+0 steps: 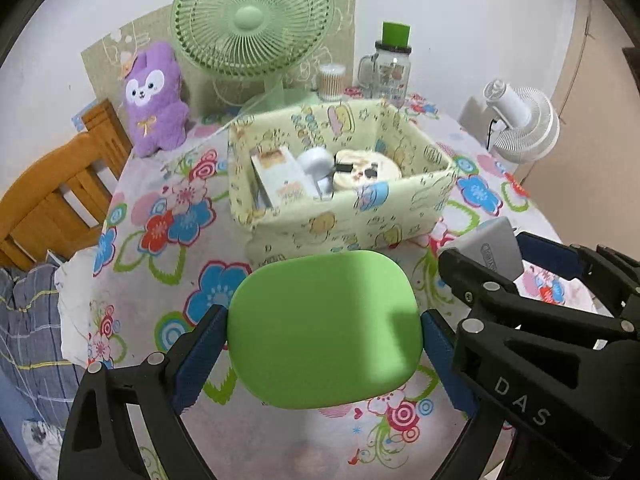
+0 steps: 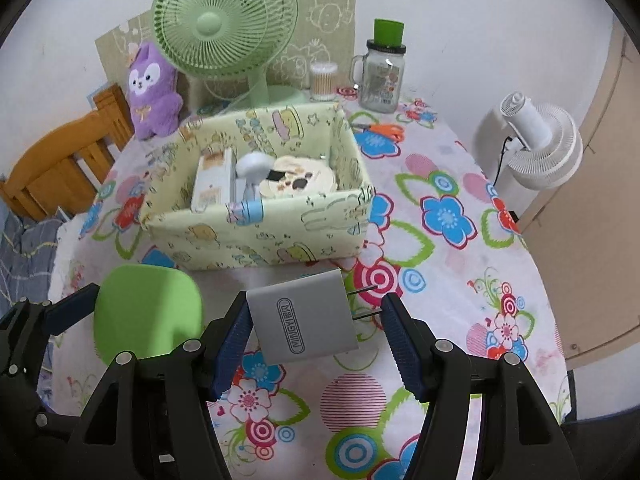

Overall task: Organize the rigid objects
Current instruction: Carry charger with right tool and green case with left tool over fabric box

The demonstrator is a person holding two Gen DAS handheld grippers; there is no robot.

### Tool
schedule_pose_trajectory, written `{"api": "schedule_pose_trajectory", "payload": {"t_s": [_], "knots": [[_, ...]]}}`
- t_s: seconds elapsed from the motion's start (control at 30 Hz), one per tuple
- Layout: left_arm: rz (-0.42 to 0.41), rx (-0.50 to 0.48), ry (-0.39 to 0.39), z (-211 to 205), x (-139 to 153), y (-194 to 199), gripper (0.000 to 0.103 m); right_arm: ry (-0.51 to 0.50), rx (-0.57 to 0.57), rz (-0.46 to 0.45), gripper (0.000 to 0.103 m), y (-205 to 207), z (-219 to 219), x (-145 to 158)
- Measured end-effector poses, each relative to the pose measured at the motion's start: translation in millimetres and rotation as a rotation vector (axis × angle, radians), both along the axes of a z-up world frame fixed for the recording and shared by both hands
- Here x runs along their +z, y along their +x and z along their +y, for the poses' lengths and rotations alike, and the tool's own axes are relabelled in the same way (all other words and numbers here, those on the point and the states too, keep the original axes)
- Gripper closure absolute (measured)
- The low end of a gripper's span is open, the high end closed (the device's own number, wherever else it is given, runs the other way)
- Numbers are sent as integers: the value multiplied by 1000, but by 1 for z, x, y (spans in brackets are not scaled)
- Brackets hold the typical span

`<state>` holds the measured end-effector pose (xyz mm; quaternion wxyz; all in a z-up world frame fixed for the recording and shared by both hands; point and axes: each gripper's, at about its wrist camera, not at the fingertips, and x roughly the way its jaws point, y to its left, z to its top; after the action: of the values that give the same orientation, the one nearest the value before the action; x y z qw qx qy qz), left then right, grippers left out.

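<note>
Home room, floral-clothed table (image 2: 460,264), plush rabbit (image 2: 154,92), green desk fan (image 2: 224,28), wooden chair (image 2: 60,164)

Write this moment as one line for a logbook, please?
left gripper: shut on green case | right gripper: grey charger between fingers, grip unclear | fabric box: ahead, partly filled

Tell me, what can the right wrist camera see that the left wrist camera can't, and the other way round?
Only the right wrist view shows the orange scissors behind the fabric box, plus the grey charger's two prongs and its whole printed face. Only the left wrist view shows the green pad in full, filling the left gripper; there the charger is just a corner. Both share the box, green fan, purple plush, glass jar and white fan.
</note>
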<state>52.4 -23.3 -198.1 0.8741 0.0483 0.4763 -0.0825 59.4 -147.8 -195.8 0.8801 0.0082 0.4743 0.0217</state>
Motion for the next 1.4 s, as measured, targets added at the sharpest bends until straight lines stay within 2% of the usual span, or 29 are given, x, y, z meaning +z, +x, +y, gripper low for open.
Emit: {"api": "schedule_pose_trajectory", "payload": {"t_s": [0.3, 0.6, 0.87, 1.2, 1.4], "knots": [[-39, 17, 8, -5, 20, 10, 7, 0, 50, -23, 36, 15, -1, 21], [-57, 65, 4, -8, 39, 37, 7, 18, 106, -45, 36, 48, -1, 39], [-72, 76, -2, -10, 48, 59, 7, -6, 147, -63, 36, 74, 0, 50], [-48, 77, 19, -8, 37, 82, 7, 9, 162, -6, 36, 105, 6, 32], [-19, 91, 26, -2, 25, 93, 7, 60, 146, 25, 36, 119, 8, 15]]}}
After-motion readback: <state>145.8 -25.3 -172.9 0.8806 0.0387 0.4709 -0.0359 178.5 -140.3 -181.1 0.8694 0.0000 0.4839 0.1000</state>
